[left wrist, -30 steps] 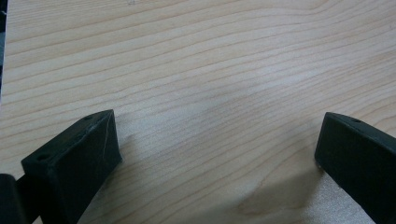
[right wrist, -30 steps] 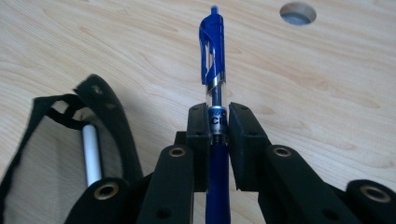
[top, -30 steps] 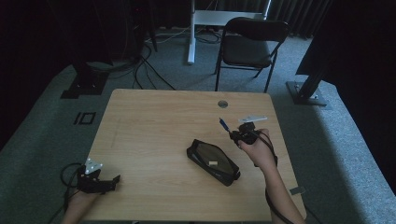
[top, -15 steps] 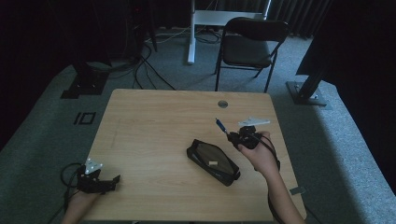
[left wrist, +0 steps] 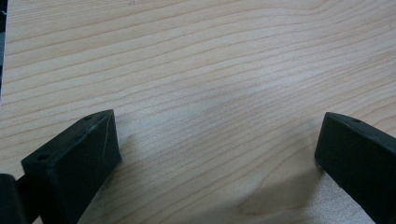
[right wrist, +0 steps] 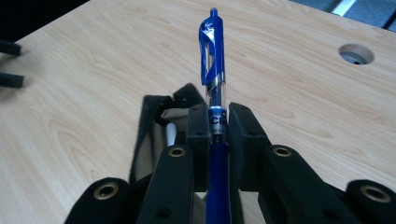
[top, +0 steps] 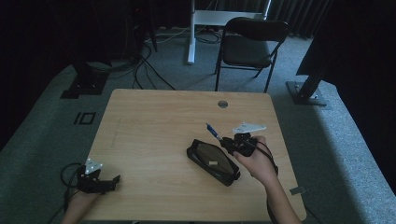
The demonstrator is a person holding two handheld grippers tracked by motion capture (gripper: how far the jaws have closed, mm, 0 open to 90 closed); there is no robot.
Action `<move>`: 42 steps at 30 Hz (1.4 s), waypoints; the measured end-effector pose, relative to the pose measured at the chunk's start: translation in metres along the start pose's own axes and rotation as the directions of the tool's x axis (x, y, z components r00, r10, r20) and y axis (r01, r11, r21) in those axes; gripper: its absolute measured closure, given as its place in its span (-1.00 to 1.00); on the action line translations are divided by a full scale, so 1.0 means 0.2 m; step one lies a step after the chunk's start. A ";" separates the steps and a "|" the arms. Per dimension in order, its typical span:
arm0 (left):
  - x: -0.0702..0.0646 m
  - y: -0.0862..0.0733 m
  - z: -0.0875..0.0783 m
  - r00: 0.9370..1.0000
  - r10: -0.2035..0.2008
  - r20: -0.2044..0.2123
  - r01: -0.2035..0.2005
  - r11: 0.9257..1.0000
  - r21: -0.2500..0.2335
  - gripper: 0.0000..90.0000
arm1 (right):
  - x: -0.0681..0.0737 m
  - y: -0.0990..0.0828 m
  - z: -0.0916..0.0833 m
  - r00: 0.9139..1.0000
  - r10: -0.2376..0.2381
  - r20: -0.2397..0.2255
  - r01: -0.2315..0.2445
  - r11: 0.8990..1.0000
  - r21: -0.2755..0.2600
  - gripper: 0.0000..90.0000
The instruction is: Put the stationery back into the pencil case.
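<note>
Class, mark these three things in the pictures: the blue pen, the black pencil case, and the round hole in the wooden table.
Blue click pen [right wrist: 213, 60]: right gripper view, on its clip end.
Black zipped pencil case [top: 212, 161]: high view, on its top panel.
Round hole in the wooden table [top: 222, 104]: high view, on its middle.

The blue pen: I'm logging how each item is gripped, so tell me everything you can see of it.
The blue pen is a retractable ballpoint with a clear upper barrel, a blue clip and push button, and a dark blue lower body bearing partly hidden white lettering. It looks like plastic. The right gripper is shut on it, the jaws clamping its middle from both sides, button end pointing away from the hand. In the high view it sticks out up-left, above the table, just beyond the open black pencil case.
</note>
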State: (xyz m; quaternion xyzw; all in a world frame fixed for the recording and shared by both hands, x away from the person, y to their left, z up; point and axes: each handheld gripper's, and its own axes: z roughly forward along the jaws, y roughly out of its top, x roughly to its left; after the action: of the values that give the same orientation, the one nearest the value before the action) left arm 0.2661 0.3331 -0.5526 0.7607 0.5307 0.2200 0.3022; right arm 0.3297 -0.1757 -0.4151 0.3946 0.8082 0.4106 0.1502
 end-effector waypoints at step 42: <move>0.00 0.00 0.00 1.000 0.000 0.000 0.000 1.000 0.001 -1.00 | 0.09 -0.14 0.20 0.992 -0.093 -0.083 0.107 0.977 0.184 0.76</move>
State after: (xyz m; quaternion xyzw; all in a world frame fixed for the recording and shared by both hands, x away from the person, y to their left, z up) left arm 0.2660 0.3330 -0.5526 0.7608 0.5309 0.2196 0.3020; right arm 0.3270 -0.1492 -0.4605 0.3505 0.8671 0.3386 0.1028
